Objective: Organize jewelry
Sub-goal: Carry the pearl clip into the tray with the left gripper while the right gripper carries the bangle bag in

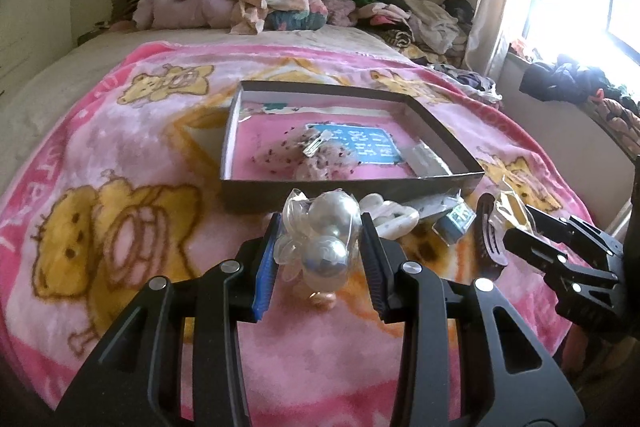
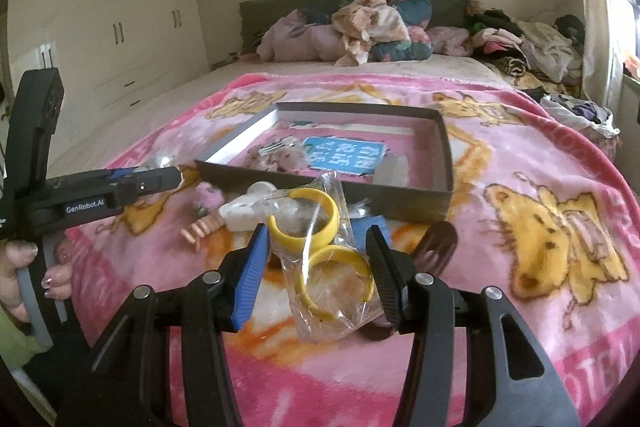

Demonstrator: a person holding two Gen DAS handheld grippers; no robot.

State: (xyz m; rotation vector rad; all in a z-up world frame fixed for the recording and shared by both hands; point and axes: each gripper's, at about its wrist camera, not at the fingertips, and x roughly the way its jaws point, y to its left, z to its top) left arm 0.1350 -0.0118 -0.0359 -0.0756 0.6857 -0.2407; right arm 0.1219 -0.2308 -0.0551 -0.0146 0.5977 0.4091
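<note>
The left gripper pointed down at a slant over the pink blanket, its jaws clamped on a clear packet of pearl-like beads held between the pads. Just beyond its tips lay the shallow open box, already holding a few small pieces and a blue card. To its right, near the box's front wall, sat a white piece and a dark brown hair clip.

The right gripper tilted downward likewise, jaws closed against a clear bag of yellow hoop earrings that hung between its pads. The same box lay ahead of it, and the brown clip lay just to the right of its right finger. At its left, a hand with painted nails gripped the other gripper's handle.
</note>
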